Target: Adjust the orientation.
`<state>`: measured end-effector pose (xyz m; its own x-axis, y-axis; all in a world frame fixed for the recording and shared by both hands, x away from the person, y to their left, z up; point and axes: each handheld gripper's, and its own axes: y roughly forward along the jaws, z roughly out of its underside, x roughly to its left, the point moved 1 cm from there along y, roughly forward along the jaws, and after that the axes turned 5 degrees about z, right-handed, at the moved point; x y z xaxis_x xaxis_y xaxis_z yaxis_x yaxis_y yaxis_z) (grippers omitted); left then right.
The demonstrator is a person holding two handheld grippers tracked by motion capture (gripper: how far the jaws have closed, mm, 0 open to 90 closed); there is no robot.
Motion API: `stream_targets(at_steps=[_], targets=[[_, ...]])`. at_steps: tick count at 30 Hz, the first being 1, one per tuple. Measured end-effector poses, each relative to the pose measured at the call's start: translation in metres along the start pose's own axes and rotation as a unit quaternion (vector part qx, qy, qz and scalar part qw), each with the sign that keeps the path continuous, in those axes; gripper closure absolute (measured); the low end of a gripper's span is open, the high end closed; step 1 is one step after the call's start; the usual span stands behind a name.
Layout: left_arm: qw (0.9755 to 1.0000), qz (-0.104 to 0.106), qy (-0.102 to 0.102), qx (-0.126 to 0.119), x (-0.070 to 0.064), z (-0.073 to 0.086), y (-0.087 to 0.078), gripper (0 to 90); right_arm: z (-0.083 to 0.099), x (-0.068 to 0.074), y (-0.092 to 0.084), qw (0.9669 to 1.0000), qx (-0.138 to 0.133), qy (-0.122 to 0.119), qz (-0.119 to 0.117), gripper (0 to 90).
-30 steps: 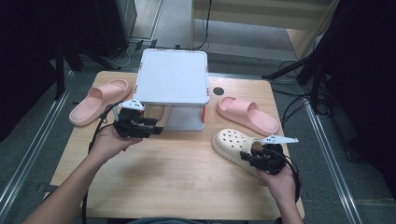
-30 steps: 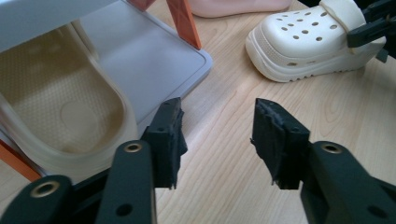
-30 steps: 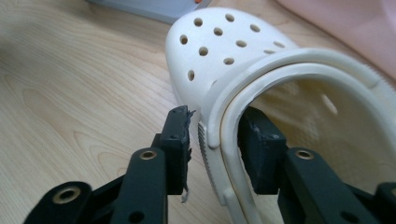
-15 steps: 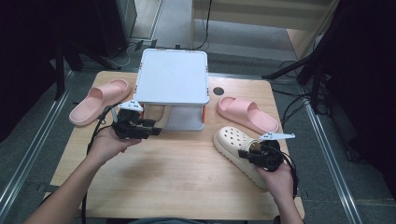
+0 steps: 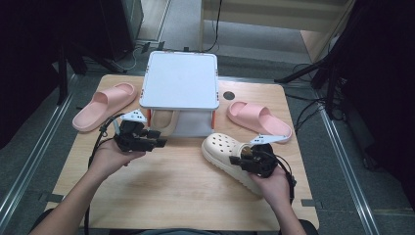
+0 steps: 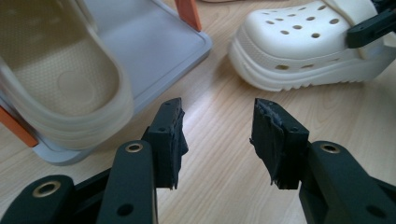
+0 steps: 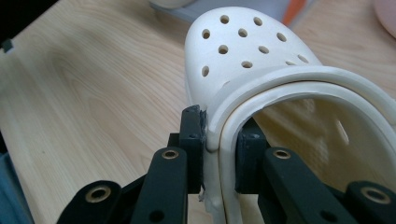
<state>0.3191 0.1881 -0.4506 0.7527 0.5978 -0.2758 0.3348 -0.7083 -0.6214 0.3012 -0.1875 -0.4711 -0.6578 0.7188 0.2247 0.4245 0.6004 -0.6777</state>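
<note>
Fingers [image 7: 192, 140] of right gripper [image 7: 219, 144] just closed, pinching cream clog [image 7: 243, 51] rim.

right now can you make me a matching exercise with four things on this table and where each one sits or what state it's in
Things:
1. cream perforated foam clog
2. cream foam slipper
3. left gripper
4. pink foam slide at the table's left edge

States:
A. jaws apart, nothing between them
B. lying on the bare wood, away from both grippers
C. rim pinched between the pads of the right gripper
D. resting on the lower tier of the grey two-tier rack

Pairs: 1-C, 2-D, 3-A, 4-B
</note>
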Motion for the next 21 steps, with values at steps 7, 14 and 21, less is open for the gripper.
stream_targets(at_steps=[7,14,21], targets=[[0.9999,-0.007,0.001,0.007,-0.007,0.010,0.001,53.8,-0.013,0.016,0.015,0.9997,0.000,-0.015,-0.020,77.6],[1.0000,-0.006,0.004,0.006,-0.011,0.018,0.006,60.5,-0.025,0.033,0.035,0.9987,0.015,-0.037,-0.033,77.4],[0.9998,-0.012,0.003,0.014,-0.017,0.024,0.011,64.4,-0.033,0.054,0.060,0.9968,0.027,-0.061,-0.045,77.3]])
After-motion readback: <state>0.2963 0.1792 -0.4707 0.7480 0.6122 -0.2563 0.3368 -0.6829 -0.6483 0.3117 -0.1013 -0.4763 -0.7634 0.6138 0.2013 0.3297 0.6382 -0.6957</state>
